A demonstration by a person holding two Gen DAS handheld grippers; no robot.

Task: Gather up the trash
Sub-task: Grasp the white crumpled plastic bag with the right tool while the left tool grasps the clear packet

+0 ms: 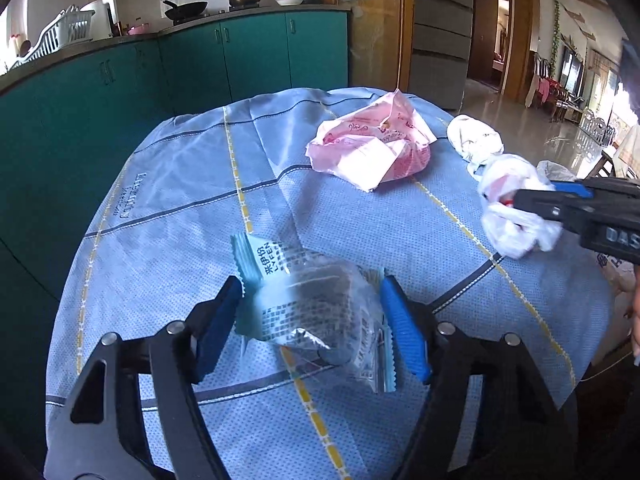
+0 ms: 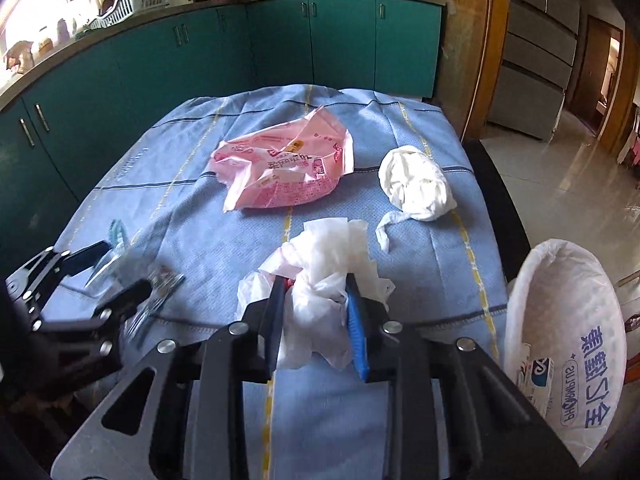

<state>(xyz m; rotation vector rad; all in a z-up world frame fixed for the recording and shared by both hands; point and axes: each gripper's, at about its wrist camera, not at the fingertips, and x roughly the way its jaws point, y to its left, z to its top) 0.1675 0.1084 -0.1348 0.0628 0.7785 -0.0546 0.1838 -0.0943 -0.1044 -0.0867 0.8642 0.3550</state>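
Observation:
My left gripper (image 1: 312, 312) is closed around a clear snack wrapper with teal ends (image 1: 308, 312), its pads touching both sides, just above the blue tablecloth (image 1: 180, 184). My right gripper (image 2: 316, 312) is shut on a crumpled white tissue wad (image 2: 328, 272) and holds it over the table's near edge. This wad also shows in the left wrist view (image 1: 516, 208). A pink plastic bag (image 2: 284, 168) lies in the middle of the table. A balled white cloth (image 2: 416, 184) lies to its right.
A white bin lined with a printed bag (image 2: 568, 320) stands off the table's right edge, with a small box inside. Teal kitchen cabinets (image 2: 200, 48) run behind the table. Tiled floor lies to the right.

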